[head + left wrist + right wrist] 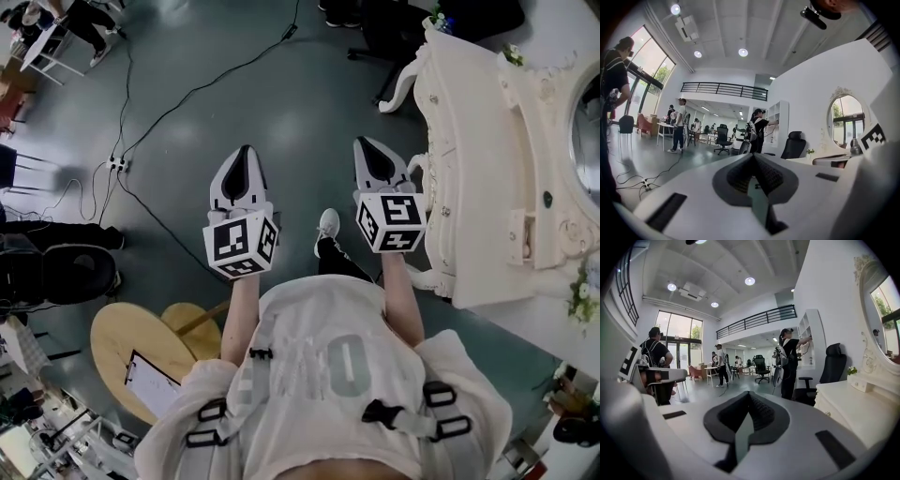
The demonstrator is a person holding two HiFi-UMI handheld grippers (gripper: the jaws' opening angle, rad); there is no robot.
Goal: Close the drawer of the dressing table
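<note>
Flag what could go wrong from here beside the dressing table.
The right gripper, jaws shut, is close to the dressing table and its carved front, so swinging toward it could knock the trim. A cable and power strip lie on the floor on your left. They are a likely trip hazard if you step that way.

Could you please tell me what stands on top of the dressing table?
On the dressing table stand an oval mirror and small flower sprigs. Its right part runs past the head view's edge, so anything there is unseen.
</note>
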